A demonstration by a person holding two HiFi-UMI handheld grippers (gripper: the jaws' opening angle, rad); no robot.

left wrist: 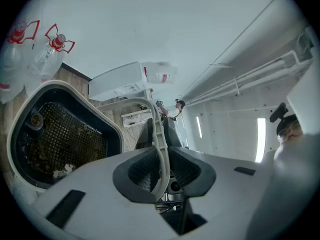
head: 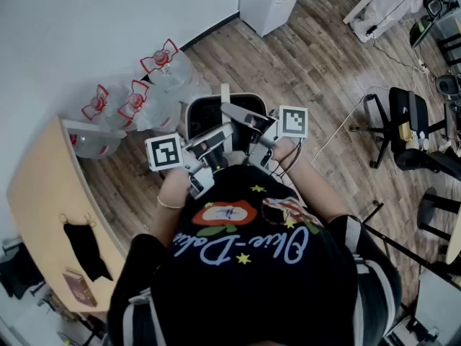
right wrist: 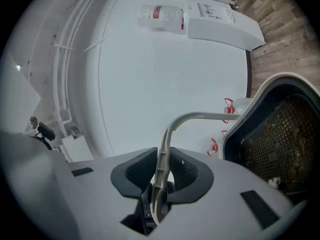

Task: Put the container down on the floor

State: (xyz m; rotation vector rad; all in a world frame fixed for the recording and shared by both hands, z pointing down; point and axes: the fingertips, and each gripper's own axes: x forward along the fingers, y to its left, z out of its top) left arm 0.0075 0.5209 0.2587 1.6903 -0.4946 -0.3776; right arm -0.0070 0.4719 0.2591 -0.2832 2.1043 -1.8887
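Holding the container (head: 209,114) by its thin pale handle (left wrist: 159,134), above the wooden floor (head: 302,56) beside the tabletop (head: 43,186).

Large clear bottles (head: 155,78) with red carriers stand at the left by the wall. Left tongs (left wrist: 161,169) are clamped on the handle strip, and right tongs (right wrist: 161,176) pinch it the same way; whether both hold one loop cannot be told. From the head view the tips are crowded under the marker cubes, the person's dark cap and shirt cover the foreground, and the container's underside is hidden. Only the gripper views show its black mesh lining with pale crumbs.
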